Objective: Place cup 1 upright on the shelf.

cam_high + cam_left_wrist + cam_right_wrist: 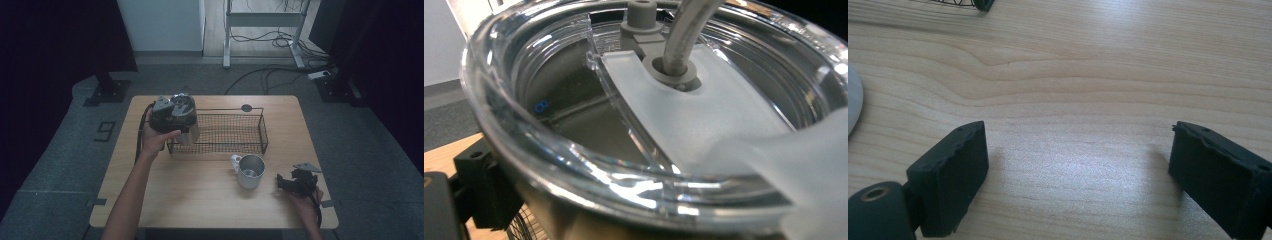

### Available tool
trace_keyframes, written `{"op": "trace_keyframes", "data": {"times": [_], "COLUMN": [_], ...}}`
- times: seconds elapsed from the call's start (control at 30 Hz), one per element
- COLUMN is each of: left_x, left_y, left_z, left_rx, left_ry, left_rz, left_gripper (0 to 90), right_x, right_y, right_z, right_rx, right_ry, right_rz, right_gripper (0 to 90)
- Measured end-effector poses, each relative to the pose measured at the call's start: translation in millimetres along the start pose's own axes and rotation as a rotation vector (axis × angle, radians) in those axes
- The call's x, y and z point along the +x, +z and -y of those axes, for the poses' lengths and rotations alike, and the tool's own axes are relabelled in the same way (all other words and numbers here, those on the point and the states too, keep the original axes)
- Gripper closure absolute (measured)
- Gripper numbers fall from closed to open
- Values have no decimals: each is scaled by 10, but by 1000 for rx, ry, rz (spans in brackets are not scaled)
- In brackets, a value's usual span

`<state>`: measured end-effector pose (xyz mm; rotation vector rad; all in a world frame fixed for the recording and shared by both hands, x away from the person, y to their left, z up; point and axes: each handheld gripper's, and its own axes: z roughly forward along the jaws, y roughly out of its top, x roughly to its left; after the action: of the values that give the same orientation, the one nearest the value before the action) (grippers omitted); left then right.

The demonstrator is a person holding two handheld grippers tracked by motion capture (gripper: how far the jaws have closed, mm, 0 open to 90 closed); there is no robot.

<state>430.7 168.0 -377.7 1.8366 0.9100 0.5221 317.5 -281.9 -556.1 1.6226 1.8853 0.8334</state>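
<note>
The left gripper [176, 120] is clenched on a lidded steel tumbler [189, 125], held over the wire basket's [264, 131] nine o'clock end — lowering it in looks next; the right gripper [292, 182], jaws spread and empty, rests at five o'clock beside the mug [250, 171]

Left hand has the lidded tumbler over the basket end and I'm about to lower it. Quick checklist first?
1. Left gripper gripping steel tumbler: ok, held at its rim.
2. Clear lid seated: ok.
3. Tumbler over wire basket: ok, at its left end.
4. Basket floor below free: cannot tell.
5. Right gripper empty, jaws apart above the table: ok.
6. Mug out of the path: ok.
</note>
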Motion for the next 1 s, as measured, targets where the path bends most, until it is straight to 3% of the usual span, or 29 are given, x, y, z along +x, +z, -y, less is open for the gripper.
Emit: {"op": "trace_keyframes", "data": {"times": [0.47,1.0], "left_x": [75,45], "left_y": [118,268], "left_z": [-56,-110], "left_rx": [9,15], "left_ry": [-1,7], "left_rz": [-9,0], "left_gripper": [37,37], "right_x": [0,0], "right_y": [-2,-2], "right_z": [1,1], "right_rx": [0,0], "right_ry": [1,1], "right_rz": [0,0], "right_gripper": [90,92]}}
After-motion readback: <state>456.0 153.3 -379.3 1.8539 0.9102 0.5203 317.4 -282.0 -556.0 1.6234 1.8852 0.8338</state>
